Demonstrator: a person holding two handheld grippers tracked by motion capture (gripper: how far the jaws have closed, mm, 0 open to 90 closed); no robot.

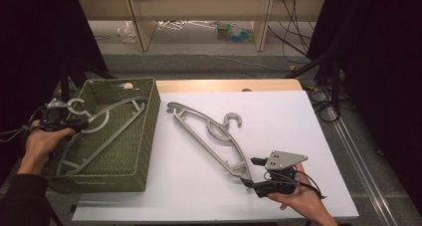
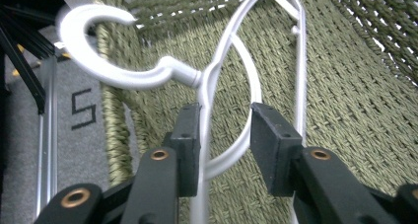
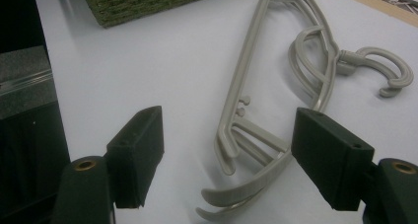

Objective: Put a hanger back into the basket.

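A pale grey hanger [image 1: 112, 107] lies inside the green woven basket [image 1: 147, 131], its hook [image 2: 93, 71] sticking out over the basket's left rim. My left gripper [image 1: 67, 124] sits at that rim. Its jaws stand open around the hanger's neck [image 2: 209, 78], which runs along the left pad [image 2: 190, 135] with a gap to the other pad. A second grey hanger [image 1: 209, 131] lies flat on the white table top [image 1: 278, 121]. My right gripper [image 1: 250, 172] is open at the hanger's near end [image 3: 246, 184], which lies between the wide jaws, untouched.
The basket stands at the table's left edge. Beyond the table's far edge are wooden shelf legs [image 1: 139, 27], cables [image 1: 293, 32] and litter on the floor. Dark stands flank both sides. A metal floor rail [image 1: 358, 171] runs along the right.
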